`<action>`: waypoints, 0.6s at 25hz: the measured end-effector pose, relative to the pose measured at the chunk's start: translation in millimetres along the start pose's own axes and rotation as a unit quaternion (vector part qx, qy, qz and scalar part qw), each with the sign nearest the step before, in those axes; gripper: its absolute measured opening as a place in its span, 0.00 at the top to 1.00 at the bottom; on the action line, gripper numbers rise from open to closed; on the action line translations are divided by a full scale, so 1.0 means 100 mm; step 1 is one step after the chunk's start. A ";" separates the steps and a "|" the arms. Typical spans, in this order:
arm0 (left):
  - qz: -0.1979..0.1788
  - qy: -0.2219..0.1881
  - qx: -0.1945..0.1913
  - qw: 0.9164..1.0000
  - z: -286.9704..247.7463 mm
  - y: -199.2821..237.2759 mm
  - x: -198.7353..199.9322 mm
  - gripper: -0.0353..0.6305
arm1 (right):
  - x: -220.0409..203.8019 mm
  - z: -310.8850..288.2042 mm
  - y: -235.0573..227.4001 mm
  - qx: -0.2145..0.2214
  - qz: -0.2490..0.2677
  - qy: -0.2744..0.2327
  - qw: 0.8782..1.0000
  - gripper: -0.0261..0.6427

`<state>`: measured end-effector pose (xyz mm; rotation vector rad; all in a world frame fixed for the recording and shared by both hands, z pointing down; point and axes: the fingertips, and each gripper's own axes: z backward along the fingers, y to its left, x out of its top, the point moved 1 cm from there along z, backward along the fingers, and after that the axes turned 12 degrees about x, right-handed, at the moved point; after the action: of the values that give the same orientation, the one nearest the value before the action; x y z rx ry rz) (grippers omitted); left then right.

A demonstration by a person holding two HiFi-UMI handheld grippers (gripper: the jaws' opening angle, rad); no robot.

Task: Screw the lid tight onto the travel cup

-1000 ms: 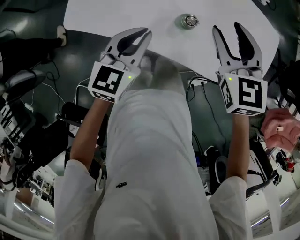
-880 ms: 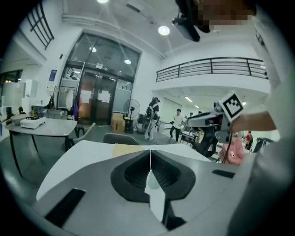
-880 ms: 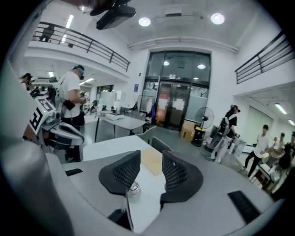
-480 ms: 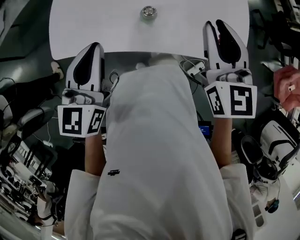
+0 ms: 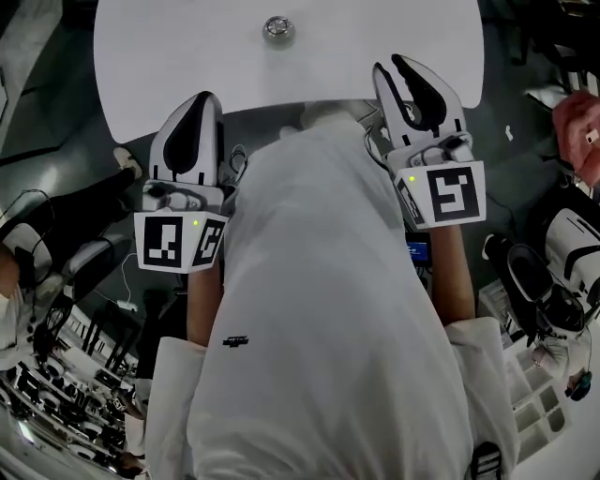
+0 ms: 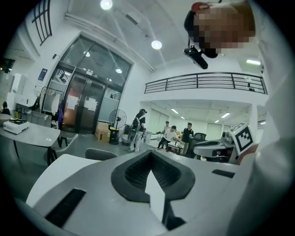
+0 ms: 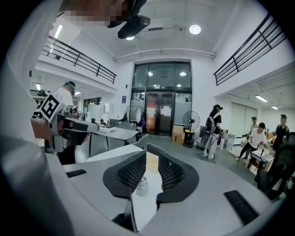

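Observation:
The travel cup [image 5: 274, 28], small and silvery with its lid on top, stands alone at the far side of the white table [image 5: 375, 56]. In the right gripper view the travel cup [image 7: 142, 184] shows far off through the gap between the jaws. My left gripper [image 5: 200, 98] is held off the table's near edge, shut and empty; in its own view the left gripper [image 6: 150, 156] has its pads together. My right gripper [image 5: 397, 64] hovers at the near right edge. Its jaws have just been closing to a narrow gap, with nothing between them. The right gripper [image 7: 146, 157] touches nothing.
The person's white shirt [image 5: 319, 309] fills the middle of the head view. Cables and equipment [image 5: 75, 300] crowd the floor on the left, and bins [image 5: 544, 412] on the right. Several people [image 6: 170, 134], a standing fan [image 7: 190, 120] and other tables [image 7: 115, 133] are in the hall beyond.
Both grippers drew back from over the table toward the body. The right jaws narrowed from wide open to a slim gap. The left jaws closed fully.

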<state>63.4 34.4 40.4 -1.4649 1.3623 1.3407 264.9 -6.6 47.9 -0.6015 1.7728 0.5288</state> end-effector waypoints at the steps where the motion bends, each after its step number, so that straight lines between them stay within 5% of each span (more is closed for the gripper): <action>1: -0.003 0.000 -0.004 1.000 0.00 -0.02 0.02 0.94 | 0.00 -0.01 0.02 0.001 -0.003 0.000 1.000 0.87; 15: -0.015 0.011 -0.033 0.999 0.04 -0.34 -0.12 0.94 | -0.20 -0.01 0.27 0.033 -0.008 0.026 0.999 0.92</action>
<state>96.9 46.8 46.3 -1.5426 1.3167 1.3644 251.6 16.2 68.9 -0.5888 1.8254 0.4452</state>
